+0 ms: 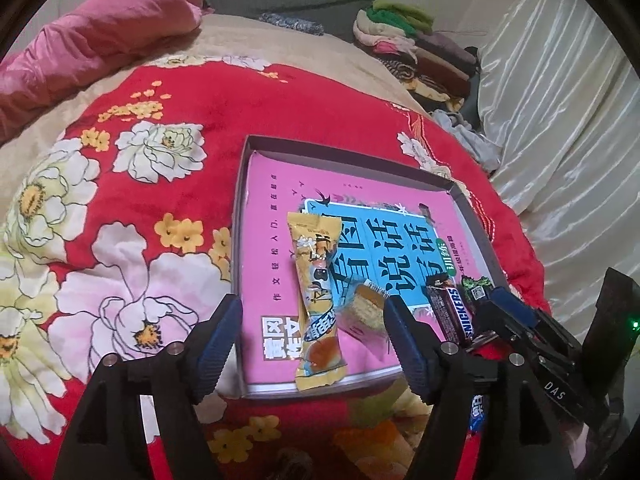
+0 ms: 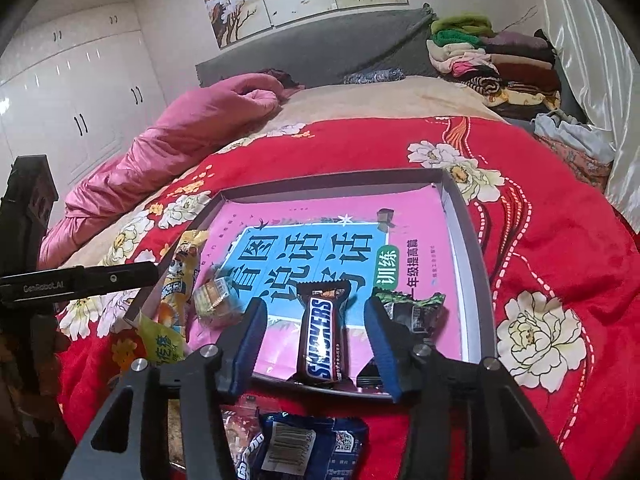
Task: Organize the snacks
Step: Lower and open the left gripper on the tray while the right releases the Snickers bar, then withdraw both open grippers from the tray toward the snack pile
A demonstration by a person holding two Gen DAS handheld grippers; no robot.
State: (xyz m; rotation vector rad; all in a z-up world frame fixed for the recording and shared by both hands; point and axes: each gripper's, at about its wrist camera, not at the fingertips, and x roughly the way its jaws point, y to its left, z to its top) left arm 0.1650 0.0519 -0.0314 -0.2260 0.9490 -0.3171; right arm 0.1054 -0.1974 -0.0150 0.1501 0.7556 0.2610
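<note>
A red flowered bedspread covers the bed, and on it, straight ahead of both tools, sits a shallow box with a pink book cover lining its floor. This looks like the setting-down step: snacks are going into the box one by one.

The left gripper stands spread wide, nothing pinched; the long yellow snack packet lies between its fingers, its near end draped over the box's front rim. A small cake cube rests just inside the left tool's right finger.

The right gripper is parted too, pads clear of the Snickers bar, which lies lengthwise between them in the box. A green packet sits just past its right finger.

Below the right tool, outside the box, a blue packet waits on the bedspread. I'd guess the next move is to back away and reach down for it.
</note>
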